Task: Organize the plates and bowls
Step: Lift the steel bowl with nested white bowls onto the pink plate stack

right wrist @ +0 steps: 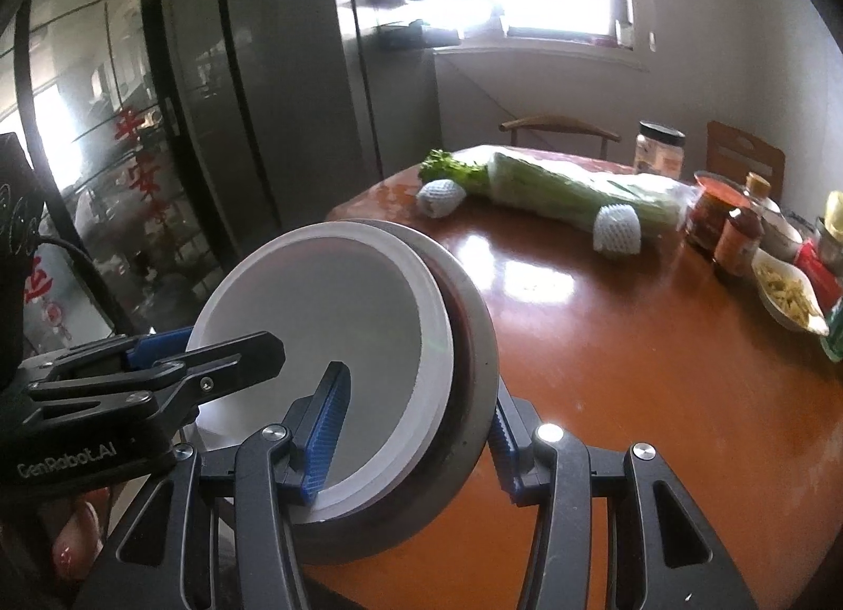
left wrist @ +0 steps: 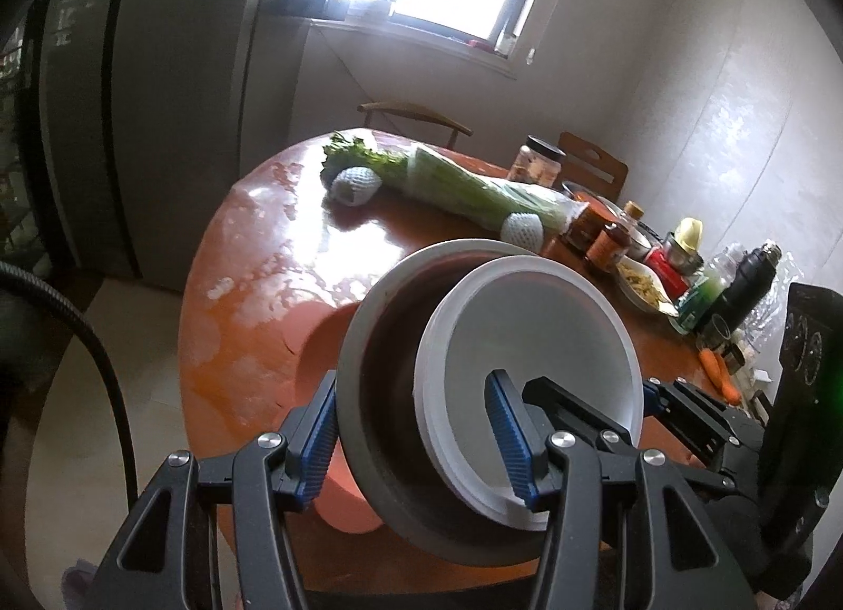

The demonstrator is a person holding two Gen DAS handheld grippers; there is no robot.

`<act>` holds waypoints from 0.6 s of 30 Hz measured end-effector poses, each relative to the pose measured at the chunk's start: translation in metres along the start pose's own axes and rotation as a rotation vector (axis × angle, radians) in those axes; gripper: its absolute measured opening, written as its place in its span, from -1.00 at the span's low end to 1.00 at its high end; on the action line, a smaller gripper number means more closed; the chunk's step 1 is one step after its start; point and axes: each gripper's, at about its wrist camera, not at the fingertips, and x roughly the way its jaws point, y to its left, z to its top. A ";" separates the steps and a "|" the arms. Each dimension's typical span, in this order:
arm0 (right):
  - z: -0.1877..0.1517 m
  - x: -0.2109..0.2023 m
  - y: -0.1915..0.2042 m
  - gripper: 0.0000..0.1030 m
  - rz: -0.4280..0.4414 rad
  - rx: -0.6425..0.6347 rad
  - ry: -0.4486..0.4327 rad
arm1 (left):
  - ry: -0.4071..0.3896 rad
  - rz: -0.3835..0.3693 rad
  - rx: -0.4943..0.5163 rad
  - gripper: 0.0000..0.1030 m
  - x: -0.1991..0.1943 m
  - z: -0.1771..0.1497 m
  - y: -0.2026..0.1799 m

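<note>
Both tools, left tool (left wrist: 421, 439) and right tool (right wrist: 416, 439), clamp opposite rims of a plate stack (left wrist: 506, 373), sharing its weight above the desk (right wrist: 632, 346).

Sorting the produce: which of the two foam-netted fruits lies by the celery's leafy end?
The far foam-netted fruit, beside the celery leaves; the other sits near the stalk base.

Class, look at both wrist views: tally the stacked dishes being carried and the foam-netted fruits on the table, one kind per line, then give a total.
Grey bowl: 1
White plates, stacked in the bowl (edges suggest at least two; exact count unclear): 2
Foam-netted fruits, one and another: 2
Total: 5
</note>
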 end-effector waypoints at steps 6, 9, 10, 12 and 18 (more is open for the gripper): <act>0.008 0.012 0.011 -0.01 0.017 -0.027 0.004 | 0.004 0.025 -0.015 0.06 0.005 0.005 0.015; 0.007 0.024 0.014 -0.01 0.022 -0.032 0.021 | 0.017 0.039 -0.020 0.06 0.012 0.004 0.021; 0.006 0.026 0.015 -0.01 0.023 -0.033 0.026 | 0.020 0.043 -0.019 0.06 0.016 0.003 0.023; 0.003 0.034 0.015 -0.01 0.024 -0.033 0.039 | 0.036 0.043 -0.027 0.06 0.025 0.000 0.026; -0.009 0.055 0.009 -0.01 0.024 -0.017 0.088 | 0.073 0.040 -0.040 0.06 0.047 -0.009 0.033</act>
